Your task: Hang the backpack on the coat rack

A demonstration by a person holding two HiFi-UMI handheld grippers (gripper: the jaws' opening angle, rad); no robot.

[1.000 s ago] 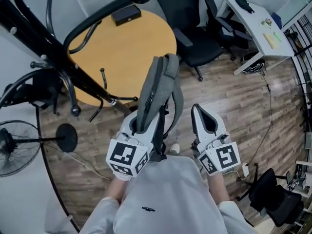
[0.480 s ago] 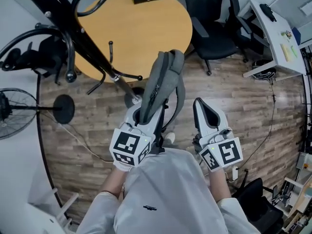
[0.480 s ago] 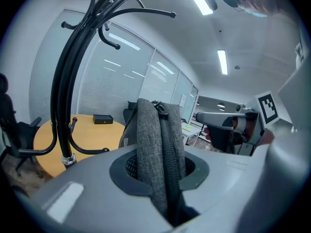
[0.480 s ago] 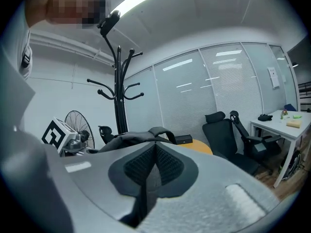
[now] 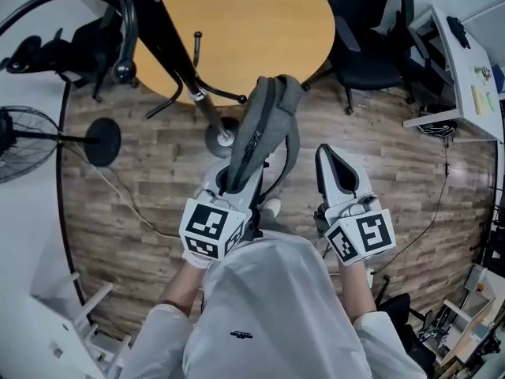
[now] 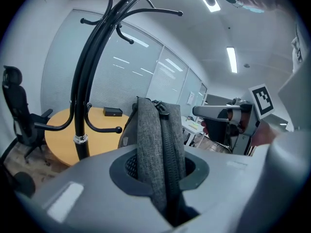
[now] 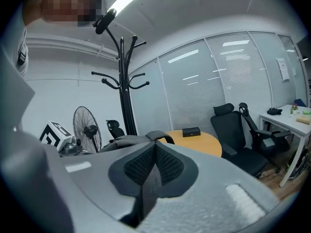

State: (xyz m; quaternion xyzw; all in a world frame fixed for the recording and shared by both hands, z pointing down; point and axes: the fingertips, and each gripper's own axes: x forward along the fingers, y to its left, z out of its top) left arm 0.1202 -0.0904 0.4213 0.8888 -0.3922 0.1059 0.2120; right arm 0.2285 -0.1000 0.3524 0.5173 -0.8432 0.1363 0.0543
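In the head view, the left claw (image 5: 230,189) is closed tight on the grey backpack (image 5: 267,121) and holds it up by one end. The backpack is just to the right of the coat rack (image 5: 170,50), near its round foot, and is not yet on any hook. The right claw (image 5: 336,172) is further to the right of the coat rack, closed with nothing in it (so it is free to help). In the left gripper view, the backpack (image 6: 156,144) fills the space between the jaws. The coat rack (image 6: 81,101) stands to its left, with a low hook (image 6: 104,129) close by and the high hooks (image 6: 146,11) well above. I think the best move now is to bring the backpack up close to the coat rack and slip a loop over a hook tip, going slowly. In the right gripper view, the jaws press together on nothing. The coat rack (image 7: 127,96) stands behind the backpack (image 7: 121,142), and a dark loop (image 7: 163,136) shows at the backpack's far end. The free claw could hold that loop open. The coat rack may wobble if bumped, so I would let go only when the hook carries the weight.
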